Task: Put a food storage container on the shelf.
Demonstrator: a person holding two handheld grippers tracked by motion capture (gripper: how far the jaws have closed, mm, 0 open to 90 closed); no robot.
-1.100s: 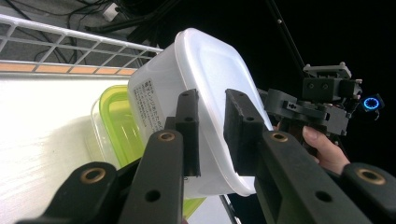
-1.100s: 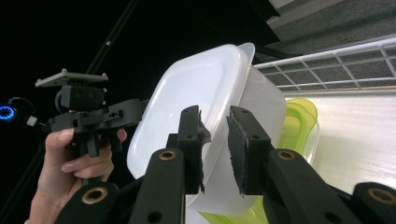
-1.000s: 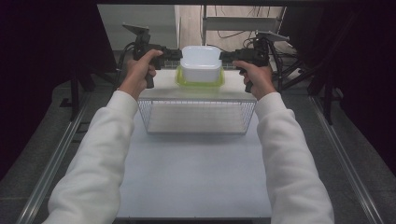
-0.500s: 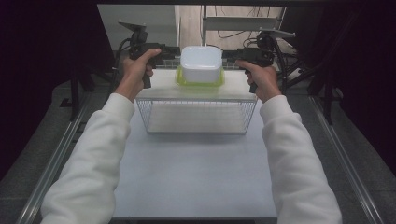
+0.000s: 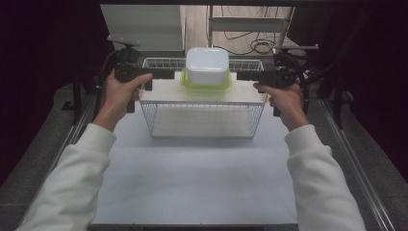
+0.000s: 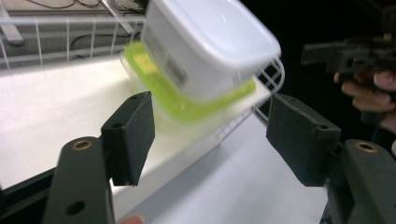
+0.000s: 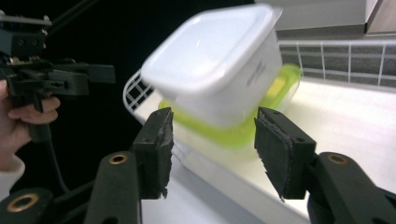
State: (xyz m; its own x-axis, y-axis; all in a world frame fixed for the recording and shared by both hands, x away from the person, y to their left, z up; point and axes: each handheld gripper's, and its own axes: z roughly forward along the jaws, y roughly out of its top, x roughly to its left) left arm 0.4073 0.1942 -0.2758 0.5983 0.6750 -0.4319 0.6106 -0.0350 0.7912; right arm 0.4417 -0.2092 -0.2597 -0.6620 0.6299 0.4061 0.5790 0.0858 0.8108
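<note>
A white tub [image 5: 208, 65] stands upside down on its lime-green lid [image 5: 206, 84], on a white board [image 5: 168, 92] laid across a wire basket [image 5: 202, 120]. My left gripper [image 5: 167, 75] is level with the tub on its left, a short gap away, and my right gripper [image 5: 243, 75] mirrors it on the right. In the left gripper view the tub [image 6: 205, 51] sits beyond my open left gripper [image 6: 215, 135]. The right gripper view shows the tub [image 7: 219, 60] just past my open right gripper [image 7: 217, 149]. Neither gripper touches the tub.
The basket stands at the far end of a white table top [image 5: 202, 183], with metal rails [image 5: 356, 168] along both sides. Beyond it are a second wire rack [image 5: 163, 62], a white panel [image 5: 144, 24] and floor cables [image 5: 255, 45]. The surroundings are dark.
Both grippers have drawn back sideways from the tub's sides, widening the gaps. The tub stays on the board.
</note>
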